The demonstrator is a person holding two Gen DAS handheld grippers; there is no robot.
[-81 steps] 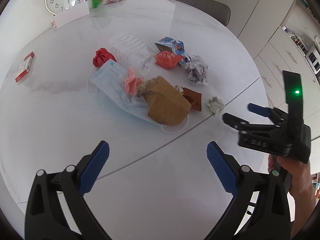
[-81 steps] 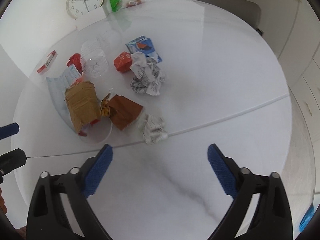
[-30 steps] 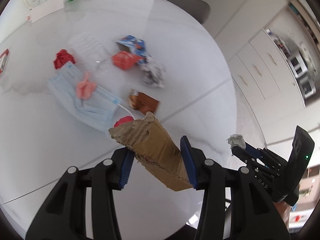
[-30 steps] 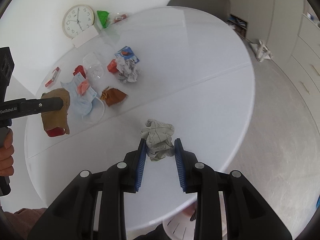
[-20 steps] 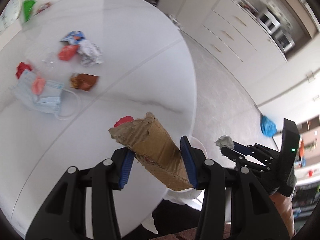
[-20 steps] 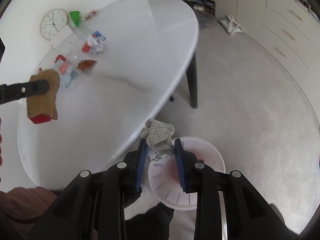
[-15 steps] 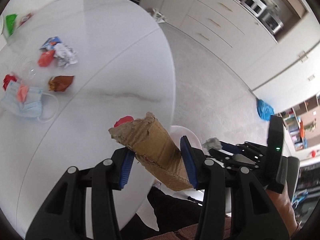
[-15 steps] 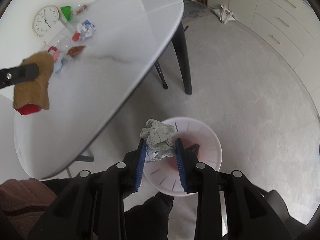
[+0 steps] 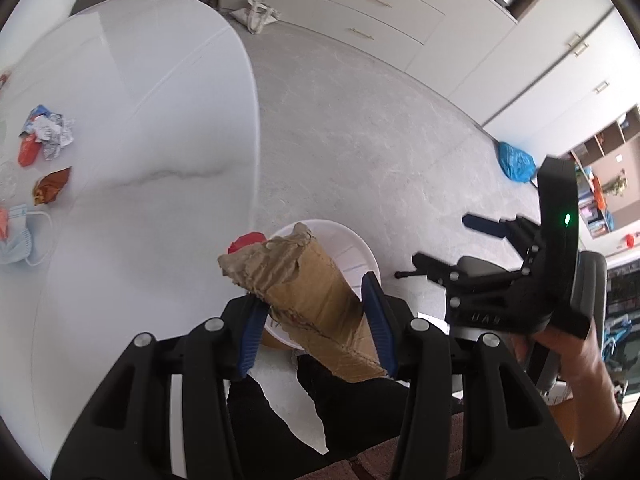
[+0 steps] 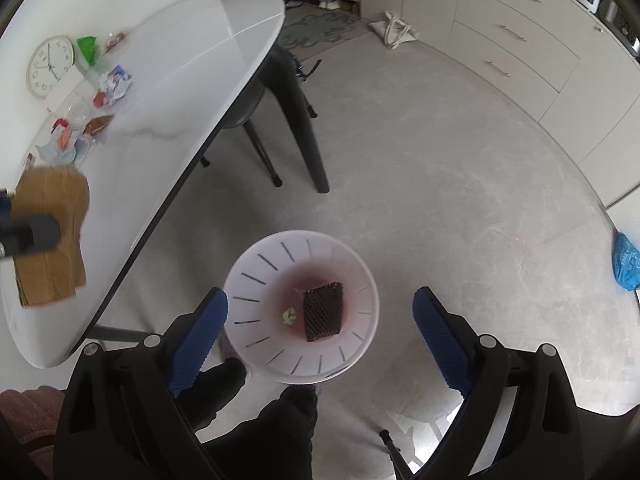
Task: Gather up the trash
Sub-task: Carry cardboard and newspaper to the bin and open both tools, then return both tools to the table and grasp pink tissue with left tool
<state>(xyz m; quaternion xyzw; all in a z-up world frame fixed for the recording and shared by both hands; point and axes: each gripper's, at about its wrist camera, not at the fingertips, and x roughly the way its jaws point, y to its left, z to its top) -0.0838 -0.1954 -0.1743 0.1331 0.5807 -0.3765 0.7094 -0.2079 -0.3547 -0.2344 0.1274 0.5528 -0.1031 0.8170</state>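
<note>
Both hands have swung away from the worktop [image 10: 168, 92] and now hang over the white bin [image 10: 256, 280] on the floor. Off to the left, more trash remains on the worktop: a face mask [image 9: 16, 236], a brown wrapper [image 9: 50, 184] and a crumpled paper [image 9: 54, 138]. Next along, the left tongs [image 9: 316, 328] pinch a torn cardboard piece [image 9: 316, 300], held just over the bin's rim. Further right, the right tongs [image 10: 320, 328] are spreading wide with nothing between them; the paper wad they carried a second ago is gone, presumably dropped into the bin, where a dark waffled piece [image 10: 323, 311] lies. One item looks delivered; the cardboard seems next.
</note>
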